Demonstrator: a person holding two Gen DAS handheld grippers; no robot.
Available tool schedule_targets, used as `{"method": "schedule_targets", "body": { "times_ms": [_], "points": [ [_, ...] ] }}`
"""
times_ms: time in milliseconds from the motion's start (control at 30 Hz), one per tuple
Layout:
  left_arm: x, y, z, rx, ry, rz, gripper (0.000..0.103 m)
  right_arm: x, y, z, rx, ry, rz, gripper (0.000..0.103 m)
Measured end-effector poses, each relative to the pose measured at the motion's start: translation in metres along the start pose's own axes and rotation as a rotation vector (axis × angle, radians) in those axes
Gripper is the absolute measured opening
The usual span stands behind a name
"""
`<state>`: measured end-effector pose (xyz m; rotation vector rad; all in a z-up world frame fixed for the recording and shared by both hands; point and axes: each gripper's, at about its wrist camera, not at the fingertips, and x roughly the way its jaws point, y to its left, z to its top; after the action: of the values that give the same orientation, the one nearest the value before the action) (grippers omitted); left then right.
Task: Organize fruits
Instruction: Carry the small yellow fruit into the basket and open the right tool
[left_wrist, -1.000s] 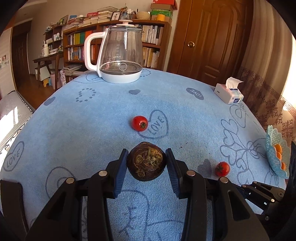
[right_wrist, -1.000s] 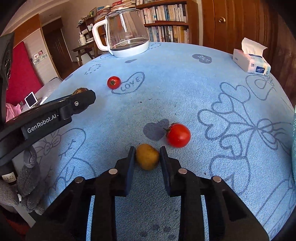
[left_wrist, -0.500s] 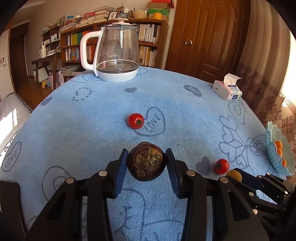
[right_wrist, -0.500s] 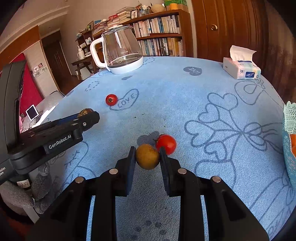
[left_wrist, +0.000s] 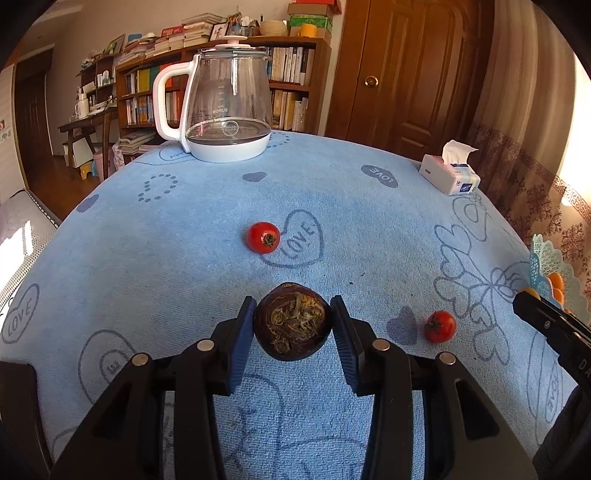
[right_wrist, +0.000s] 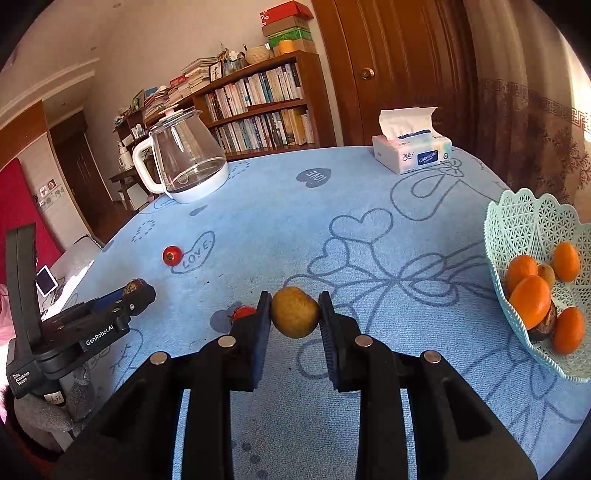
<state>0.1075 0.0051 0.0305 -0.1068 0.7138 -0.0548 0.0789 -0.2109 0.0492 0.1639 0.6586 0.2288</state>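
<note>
My left gripper (left_wrist: 292, 325) is shut on a dark brown round fruit (left_wrist: 291, 320) and holds it above the blue cloth. My right gripper (right_wrist: 294, 314) is shut on a small yellow-brown fruit (right_wrist: 294, 312), lifted off the table. A pale green lattice basket (right_wrist: 524, 214) at the right holds several oranges (right_wrist: 530, 301) and a dark fruit. Two red tomatoes lie on the cloth: one (left_wrist: 263, 237) by a "LOVE" heart, one (left_wrist: 440, 326) nearer the right, half hidden behind my right gripper's left finger in the right wrist view. The left gripper (right_wrist: 133, 291) shows at the left there.
A glass kettle (left_wrist: 227, 110) on a white base stands at the table's far side. A tissue box (left_wrist: 450, 173) sits at the far right. The round table is covered by a blue cloth (left_wrist: 184, 258). A bookshelf and a wooden door stand behind.
My right gripper rose and swung to the right with the yellow-brown fruit, leaving the near tomato behind; the basket has come into its view. The left gripper stayed put with its dark fruit.
</note>
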Motion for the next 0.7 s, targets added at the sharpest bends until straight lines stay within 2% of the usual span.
{"method": "schedule_targets", "body": {
  "times_ms": [300, 700],
  "points": [
    [0.003, -0.002, -0.001, 0.01, 0.007, 0.003, 0.042, -0.025, -0.043, 0.002, 0.11, -0.086, -0.093, 0.026],
    [0.005, -0.003, -0.002, 0.017, 0.009, 0.006, 0.042, -0.053, -0.091, -0.005, 0.204, -0.146, -0.222, 0.026]
  ]
}}
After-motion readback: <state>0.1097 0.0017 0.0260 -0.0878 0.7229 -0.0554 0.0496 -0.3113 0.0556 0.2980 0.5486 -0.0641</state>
